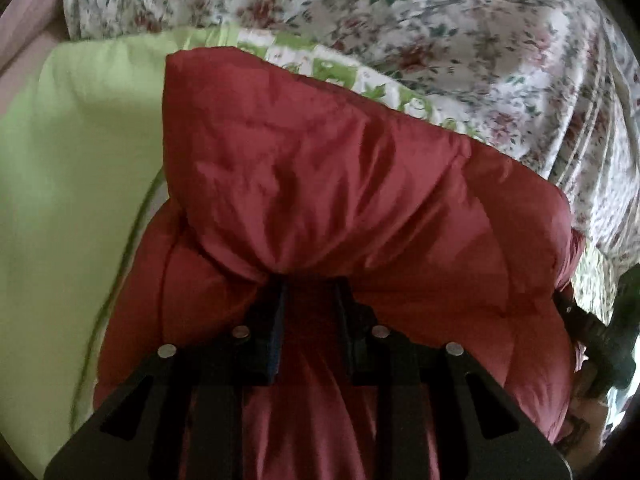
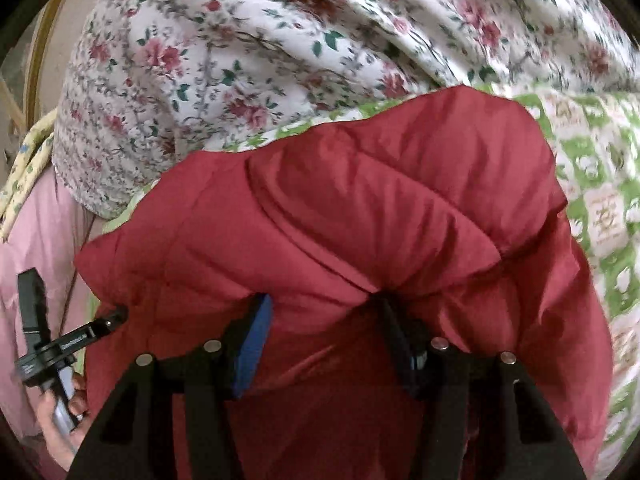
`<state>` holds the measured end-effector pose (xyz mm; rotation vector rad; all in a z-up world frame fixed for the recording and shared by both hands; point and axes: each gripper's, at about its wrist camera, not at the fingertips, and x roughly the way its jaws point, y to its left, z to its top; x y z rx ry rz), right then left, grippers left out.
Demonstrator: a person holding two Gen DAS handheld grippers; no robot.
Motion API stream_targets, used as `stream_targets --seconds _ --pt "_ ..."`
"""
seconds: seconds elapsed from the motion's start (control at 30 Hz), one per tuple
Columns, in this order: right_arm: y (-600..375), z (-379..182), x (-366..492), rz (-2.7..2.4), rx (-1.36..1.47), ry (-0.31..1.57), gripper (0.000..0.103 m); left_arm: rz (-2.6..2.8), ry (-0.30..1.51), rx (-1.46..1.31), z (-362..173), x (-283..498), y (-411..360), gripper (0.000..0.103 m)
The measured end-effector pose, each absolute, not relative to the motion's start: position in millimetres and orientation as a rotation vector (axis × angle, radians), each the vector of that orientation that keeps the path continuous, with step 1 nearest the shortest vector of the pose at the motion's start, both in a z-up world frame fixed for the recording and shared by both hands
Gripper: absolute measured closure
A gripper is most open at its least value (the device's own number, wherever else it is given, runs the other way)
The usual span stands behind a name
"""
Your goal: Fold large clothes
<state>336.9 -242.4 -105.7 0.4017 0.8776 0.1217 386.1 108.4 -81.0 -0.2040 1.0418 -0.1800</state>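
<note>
The red padded jacket [image 1: 320,184] lies bunched on the green blanket [image 1: 72,160], mid-fold. Left tongs [image 1: 310,292] and right tongs [image 2: 320,308] each pinch its padding; next, carry that edge across evenly.

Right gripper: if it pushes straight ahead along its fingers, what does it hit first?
The red jacket. The right gripper is already clamped on a puffed fold of it, which fills the line ahead. The floral sheet lies beyond; depth unclear.

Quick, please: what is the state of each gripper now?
Left gripper: jaws closed on the red jacket.
Right gripper: jaws closed on the same red jacket.
</note>
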Motion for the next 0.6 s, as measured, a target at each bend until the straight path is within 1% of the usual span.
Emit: stream_targets --seconds 0.13,0.23,0.3,0.37,0.47,0.57,0.6 --pt "-237 -110 342 0.095 0.37 0.885 0.047 -0.169 1.048 -0.178 -70 381 107 0.082" --pt "-239 -113 342 0.1 0.377 0.879 0.047 -0.147 0.988 -0.132 -48 360 109 0.082" --pt "-239 -113 342 0.098 0.377 0.875 0.047 -0.121 0.992 -0.105 -52 357 113 0.082" --pt "-238 -110 340 0.094 0.373 0.879 0.047 -0.119 1.035 -0.098 -68 363 115 0.082" --pt "-234 -86 323 0.098 0.344 0.848 0.047 -0.105 1.05 -0.071 -76 367 111 0.082" --pt "-236 -58 285 0.104 0.31 0.757 0.043 -0.094 1.042 -0.046 -75 366 106 0.082" --pt "-238 -55 273 0.099 0.296 0.748 0.043 -0.095 1.039 -0.047 -76 365 106 0.082"
